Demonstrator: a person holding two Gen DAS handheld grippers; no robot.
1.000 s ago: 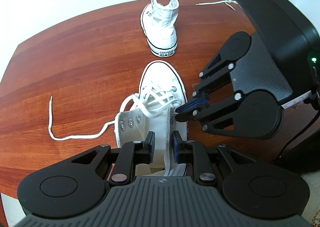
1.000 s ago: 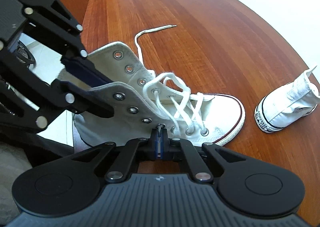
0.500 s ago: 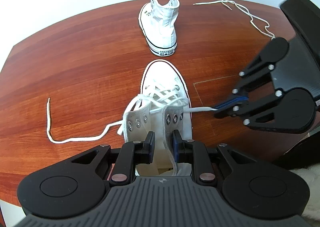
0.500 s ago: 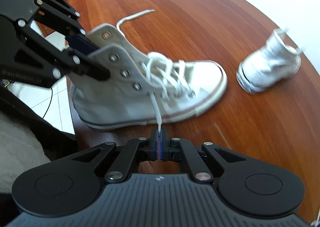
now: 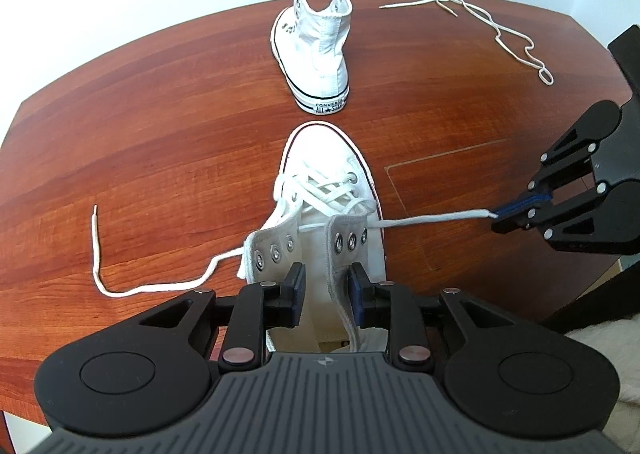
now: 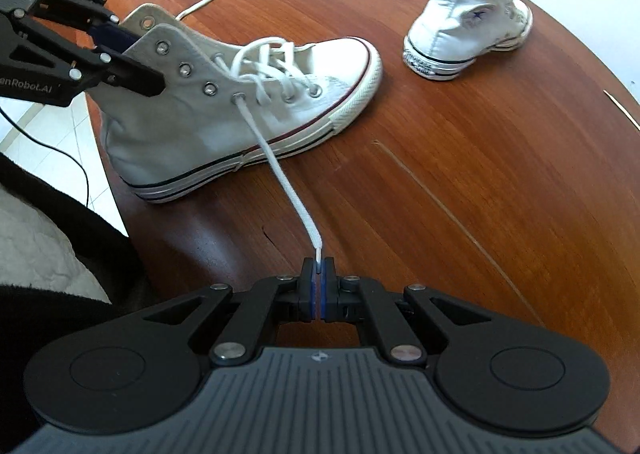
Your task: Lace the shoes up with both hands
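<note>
White canvas shoe [image 6: 192, 122]: I saw the high-top standing upright on the table [image 6: 460, 174], near its close edge, toe pointing away from my left gripper.
Left gripper [image 5: 325, 290]: I had its fingers [image 5: 294, 288] partly closed around the right collar flap at the ankle opening; one pad sat inside the shoe, one outside (contact with the canvas I could not confirm).
Right gripper [image 6: 318, 282]: I had its jaws pressed together on the tip of the lace end [image 6: 280, 170].
Lace end: it ran straight and taut from the fourth eyelet on the shoe's right side to my right gripper, above the wood.
Other lace end [image 5: 120, 278]: it lay slack on the table to the shoe's left.
Second shoe [image 5: 316, 50]: it stood unlaced beyond the first shoe's toe, apart from it.
Loose lace [image 5: 500, 30]: it lay curled at the far right of the table.
</note>
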